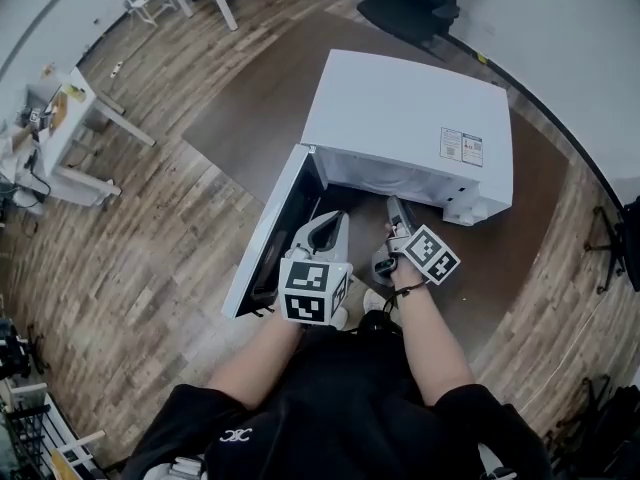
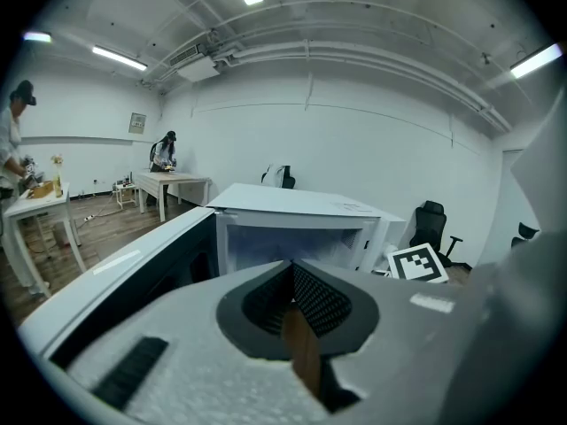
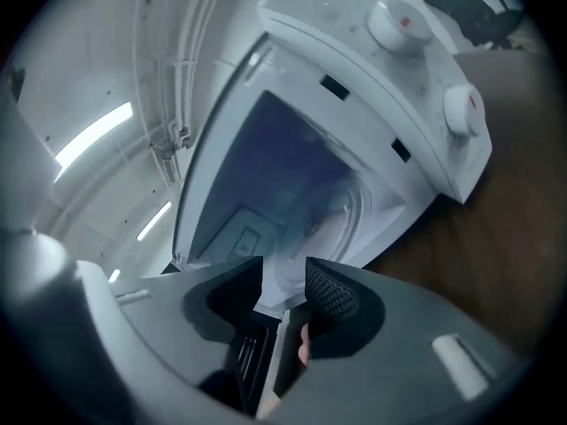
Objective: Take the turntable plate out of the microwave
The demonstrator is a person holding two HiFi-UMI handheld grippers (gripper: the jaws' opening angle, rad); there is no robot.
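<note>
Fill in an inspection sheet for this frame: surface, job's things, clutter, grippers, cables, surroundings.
surface: brown mat on a wood-plank floor
job's things: white microwave on the mat, door swung open; turntable plate only faintly visible, apparently inside the cavity
clutter: nothing seen on the mat
grippers: left gripper jaws together, empty; right gripper jaws apart, nothing between them, facing the open cavity
cables: nothing seen near the microwave
surroundings: white tables, black office chair, a person at a far table
</note>
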